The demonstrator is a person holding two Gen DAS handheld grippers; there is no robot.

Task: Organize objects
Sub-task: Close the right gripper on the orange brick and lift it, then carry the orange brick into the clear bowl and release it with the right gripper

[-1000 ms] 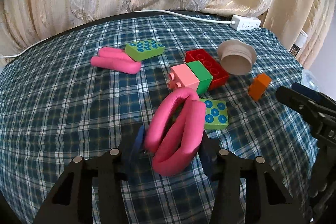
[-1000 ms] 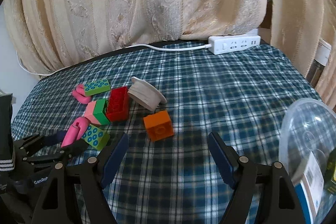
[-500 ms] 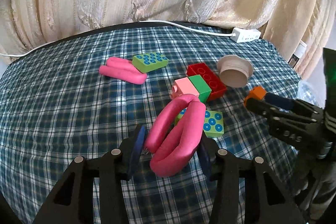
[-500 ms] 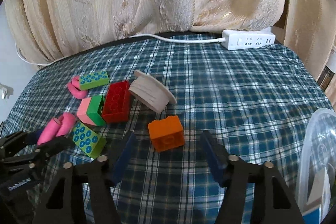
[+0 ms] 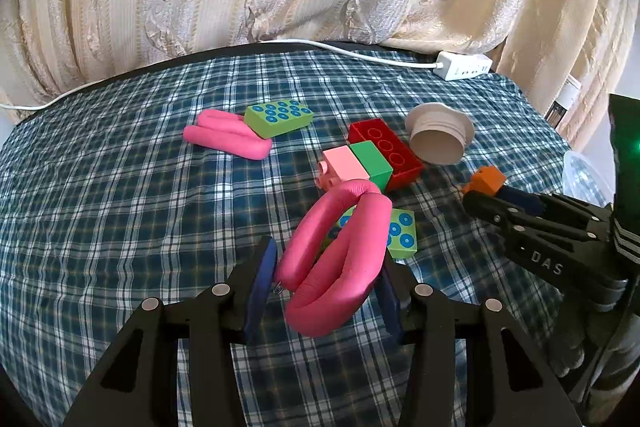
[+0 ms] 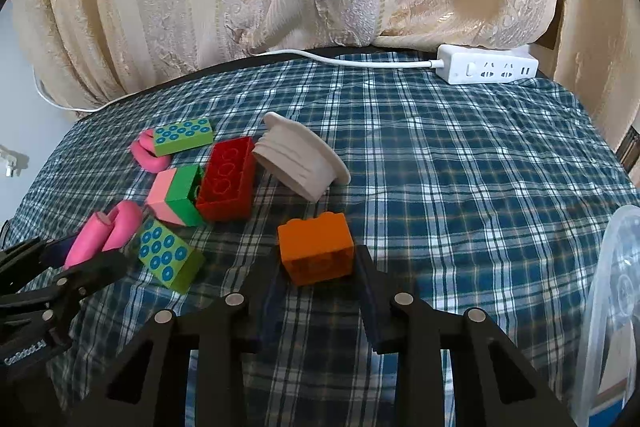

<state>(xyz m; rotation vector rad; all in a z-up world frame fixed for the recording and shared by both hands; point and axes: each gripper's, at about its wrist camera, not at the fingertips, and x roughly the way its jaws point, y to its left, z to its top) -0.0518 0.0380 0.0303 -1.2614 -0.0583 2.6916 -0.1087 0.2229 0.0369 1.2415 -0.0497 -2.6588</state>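
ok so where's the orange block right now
In the right wrist view the orange block sits low centre between the right tongs, just nearer than the grey cap and right of the red brick.

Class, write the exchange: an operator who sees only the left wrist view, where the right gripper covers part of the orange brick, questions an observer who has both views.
Operator: From here the right gripper hides most of the orange brick. Is the brick between its jaws?
Observer: Yes. In the right wrist view the orange brick sits on the cloth between the right gripper jaws, which have just been closing and now stand against both its sides.
Operator: I see a clear sliver beyond that gripper. What is it?
Observer: A clear container of plastic at the right edge of the right wrist view, beside the gripper.
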